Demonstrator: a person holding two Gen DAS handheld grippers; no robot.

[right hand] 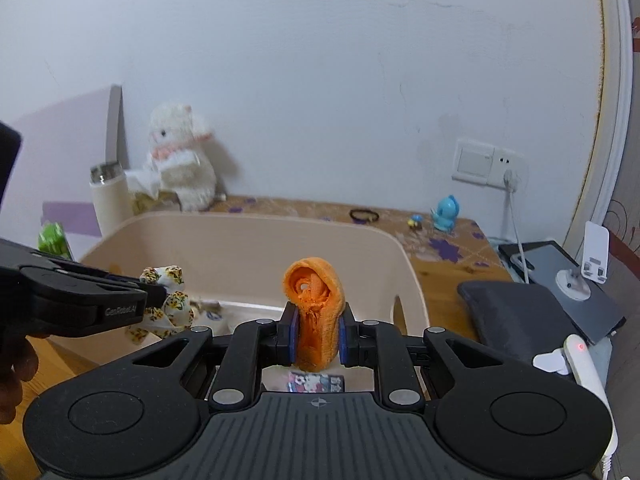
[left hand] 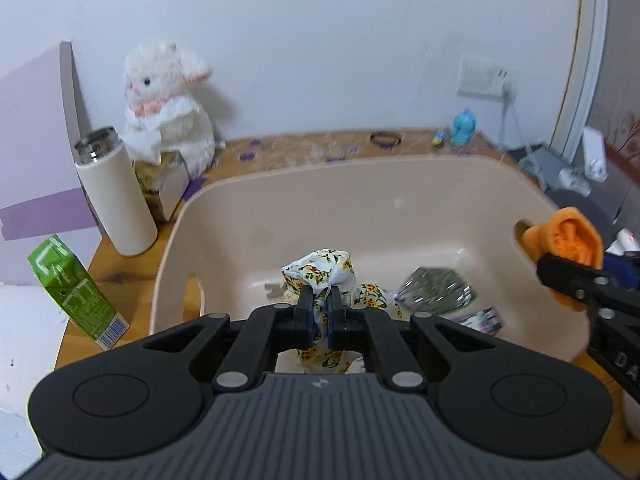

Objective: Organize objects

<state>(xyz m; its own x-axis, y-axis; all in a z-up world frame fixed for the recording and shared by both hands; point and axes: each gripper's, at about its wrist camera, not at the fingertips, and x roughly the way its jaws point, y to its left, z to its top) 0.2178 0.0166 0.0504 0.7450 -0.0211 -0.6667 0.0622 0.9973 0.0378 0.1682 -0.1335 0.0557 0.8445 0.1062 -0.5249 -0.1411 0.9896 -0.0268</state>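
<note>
Left black two-finger gripper: jaws clamped on floral cloth bundle. Right black two-finger gripper: jaws clamped on orange knitted fabric piece.

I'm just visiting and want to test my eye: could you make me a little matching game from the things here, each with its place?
1. orange rolled cloth
2. yellow-flowered white cloth
3. white fluffy plush rabbit
4. green drink carton

a. against the back wall
b. between the left fingers
c. outside the beige plastic tub, on its left
d. between the right fingers

Pairs: 1-d, 2-b, 3-a, 4-c
</note>
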